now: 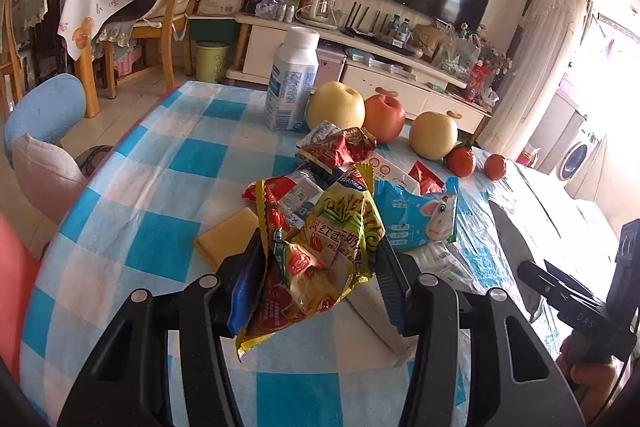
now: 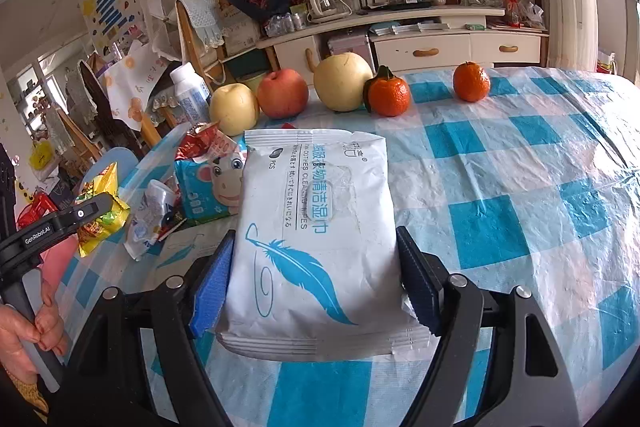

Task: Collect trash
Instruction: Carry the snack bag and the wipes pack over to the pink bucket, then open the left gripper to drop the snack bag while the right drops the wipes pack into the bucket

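Note:
My left gripper (image 1: 320, 259) is shut on a crumpled yellow and red snack wrapper (image 1: 332, 239), held just above the blue-checked tablecloth (image 1: 160, 187). The same yellow wrapper (image 2: 100, 219) shows at the far left of the right wrist view. My right gripper (image 2: 316, 247) is shut on a white wet-wipes packet (image 2: 316, 207) with a blue feather print, its pads pressing on both long sides. More trash lies between them: a blue cow-print packet (image 1: 420, 215) (image 2: 212, 187), a red wrapper (image 1: 340, 147) (image 2: 204, 143) and a clear crumpled wrapper (image 2: 152, 215).
A white milk bottle (image 1: 292, 83), two yellow apples (image 1: 336, 103), a red apple (image 1: 384, 117) and two tangerines (image 2: 388, 95) line the table's far edge. A yellow pad (image 1: 228, 239) lies left of the pile. Chairs and a TV cabinet (image 2: 440, 39) stand beyond.

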`<state>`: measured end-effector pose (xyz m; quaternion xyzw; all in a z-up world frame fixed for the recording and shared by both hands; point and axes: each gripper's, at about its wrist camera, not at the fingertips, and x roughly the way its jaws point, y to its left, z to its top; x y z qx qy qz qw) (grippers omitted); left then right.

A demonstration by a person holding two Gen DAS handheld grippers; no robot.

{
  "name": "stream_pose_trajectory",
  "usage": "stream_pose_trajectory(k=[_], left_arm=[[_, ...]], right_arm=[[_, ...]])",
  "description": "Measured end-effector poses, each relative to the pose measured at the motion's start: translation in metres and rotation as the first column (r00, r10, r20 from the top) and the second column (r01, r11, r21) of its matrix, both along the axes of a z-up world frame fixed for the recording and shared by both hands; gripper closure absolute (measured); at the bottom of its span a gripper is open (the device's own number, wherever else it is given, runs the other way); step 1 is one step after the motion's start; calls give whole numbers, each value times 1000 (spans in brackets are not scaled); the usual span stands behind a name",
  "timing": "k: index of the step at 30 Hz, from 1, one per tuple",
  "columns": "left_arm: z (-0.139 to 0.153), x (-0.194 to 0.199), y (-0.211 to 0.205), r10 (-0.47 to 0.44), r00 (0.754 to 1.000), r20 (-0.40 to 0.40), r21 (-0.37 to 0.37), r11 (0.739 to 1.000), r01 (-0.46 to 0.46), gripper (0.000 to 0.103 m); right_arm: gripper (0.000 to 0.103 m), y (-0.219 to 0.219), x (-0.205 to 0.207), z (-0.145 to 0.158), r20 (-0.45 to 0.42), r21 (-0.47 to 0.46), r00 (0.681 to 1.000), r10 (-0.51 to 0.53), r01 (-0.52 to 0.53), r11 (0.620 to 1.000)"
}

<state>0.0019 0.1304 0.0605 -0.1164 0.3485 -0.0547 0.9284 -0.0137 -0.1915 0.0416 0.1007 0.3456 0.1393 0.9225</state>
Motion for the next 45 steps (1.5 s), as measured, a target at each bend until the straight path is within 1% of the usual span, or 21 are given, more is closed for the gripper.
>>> stream_pose_trajectory(k=[8,13,20,24,26,29,35,41,42,45], left_arm=[[9,-7,37,88,996,8,6,996,-88,50],[13,-11,60,155,988,10,43,987,-156,50],[20,-19,87,240,971,21,111,964,-240,50],[26,-27,103,293,955,36,151,943,-295,50],[29,-31,113,321,946,41,159,933,-323,50],[33,-38,132,368,929,47,158,915,-371,50],[37,-52,171,470,881,49,160,867,-471,50],[39,-69,210,564,825,43,167,810,-562,50],[40,-72,218,582,812,42,173,796,-580,50],[41,-80,236,618,786,36,165,772,-614,50]], right_arm=[[26,24,-9,14,20,3,999,31,-31,1000],[26,48,-14,24,28,4,997,73,-73,997],[26,94,-21,39,35,0,986,164,-164,987],[26,128,-25,46,38,-12,974,225,-225,974],[26,144,-26,49,41,-18,965,258,-257,966],[26,172,-28,55,48,-32,950,309,-308,951],[26,231,-32,67,61,-67,908,414,-410,910],[26,289,-35,68,50,-108,865,499,-492,864],[26,299,-36,68,48,-117,857,513,-505,855],[26,329,-40,67,39,-145,832,554,-544,827]])
